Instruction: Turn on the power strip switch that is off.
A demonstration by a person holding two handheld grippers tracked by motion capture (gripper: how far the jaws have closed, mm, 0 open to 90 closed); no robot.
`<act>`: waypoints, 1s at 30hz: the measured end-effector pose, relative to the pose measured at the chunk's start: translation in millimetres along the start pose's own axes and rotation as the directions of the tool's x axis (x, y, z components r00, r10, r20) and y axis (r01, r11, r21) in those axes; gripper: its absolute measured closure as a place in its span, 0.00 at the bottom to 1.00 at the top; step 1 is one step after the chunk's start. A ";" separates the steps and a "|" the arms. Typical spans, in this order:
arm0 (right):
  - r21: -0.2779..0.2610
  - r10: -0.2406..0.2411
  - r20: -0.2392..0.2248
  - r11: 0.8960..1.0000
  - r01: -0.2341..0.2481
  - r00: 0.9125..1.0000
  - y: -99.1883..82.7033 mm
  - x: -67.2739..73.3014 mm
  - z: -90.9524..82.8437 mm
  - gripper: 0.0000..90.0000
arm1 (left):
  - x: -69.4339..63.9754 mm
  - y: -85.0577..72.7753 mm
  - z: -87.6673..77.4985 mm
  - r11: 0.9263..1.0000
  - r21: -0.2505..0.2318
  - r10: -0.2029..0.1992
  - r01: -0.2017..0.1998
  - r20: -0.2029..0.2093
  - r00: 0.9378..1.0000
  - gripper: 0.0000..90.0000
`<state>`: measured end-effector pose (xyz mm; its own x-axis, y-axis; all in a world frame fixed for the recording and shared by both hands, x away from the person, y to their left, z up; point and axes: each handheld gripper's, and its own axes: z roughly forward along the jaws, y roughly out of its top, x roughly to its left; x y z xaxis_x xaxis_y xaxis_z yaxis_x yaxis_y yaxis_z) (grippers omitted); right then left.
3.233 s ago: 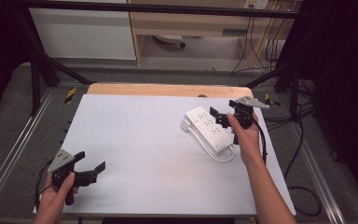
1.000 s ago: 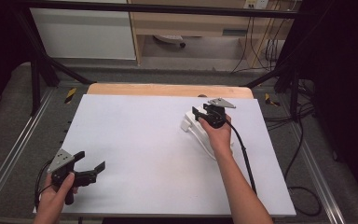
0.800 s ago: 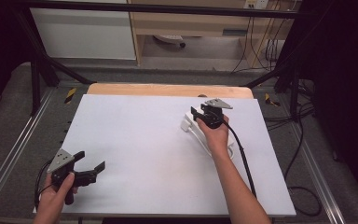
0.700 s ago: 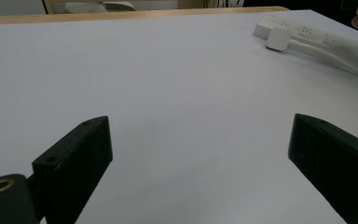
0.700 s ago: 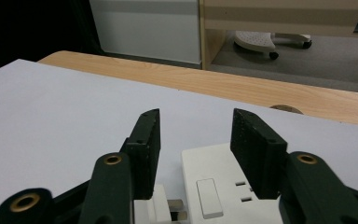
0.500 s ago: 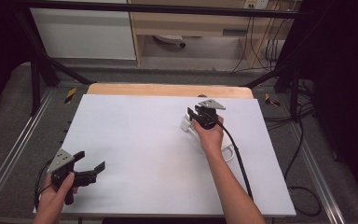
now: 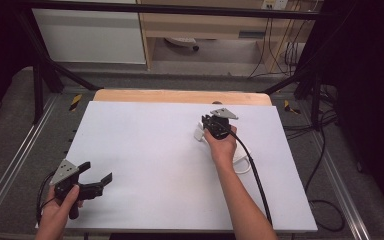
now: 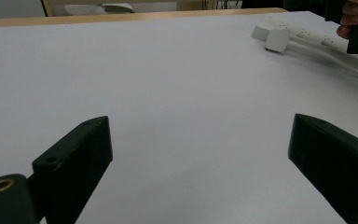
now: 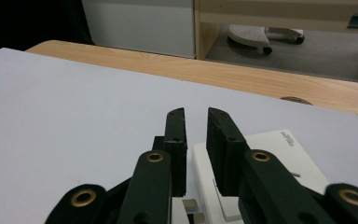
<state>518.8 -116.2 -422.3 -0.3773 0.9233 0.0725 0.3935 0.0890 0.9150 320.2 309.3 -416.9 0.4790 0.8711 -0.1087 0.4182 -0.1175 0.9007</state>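
Power strip: white, smooth plastic, flat rectangular block.

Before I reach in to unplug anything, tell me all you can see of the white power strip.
The white power strip is a long, flat bar that looks like plastic, lying on the white table near its far right part. Rows of small socket holes dot its top. A white plug sits by its end, and a white cord loops beside it. The right gripper stands right over it, jaws nearly together after just closing; whether they pinch anything is hidden.

Bare table mid-way — power strip blocks far right.
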 end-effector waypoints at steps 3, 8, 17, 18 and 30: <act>0.001 0.005 0.011 1.000 -0.005 1.000 -1.8 -2.1 0.3 0.93 | -0.1 0.0 -0.2 1.000 -0.001 -0.002 0.002 0.000 1.000 0.07; 0.020 0.015 0.032 1.000 -0.015 0.999 -6.5 -6.7 0.9 0.99 | -0.2 0.0 -0.1 1.000 0.001 0.001 -0.001 -0.002 1.000 0.07; 0.068 0.044 0.077 0.996 -0.049 0.996 -14.4 -14.1 1.4 1.00 | -0.3 -0.1 0.6 1.000 0.003 0.002 -0.002 -0.002 1.000 0.07; 0.070 0.042 0.075 0.996 -0.047 0.996 -14.5 -14.5 1.8 1.00 | -0.3 -0.1 0.5 1.000 0.003 0.002 -0.002 -0.002 1.000 0.07; 0.107 0.062 0.097 0.992 -0.072 0.993 -17.6 -14.3 6.3 1.00 | -0.8 -0.1 0.6 1.000 0.005 0.003 -0.003 -0.004 1.000 0.07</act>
<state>522.6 -128.6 -442.0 -0.2695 0.9588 0.0902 0.5069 0.0616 0.8598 320.3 308.3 -417.2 0.4774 0.8725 -0.1040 0.4203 -0.1228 0.8990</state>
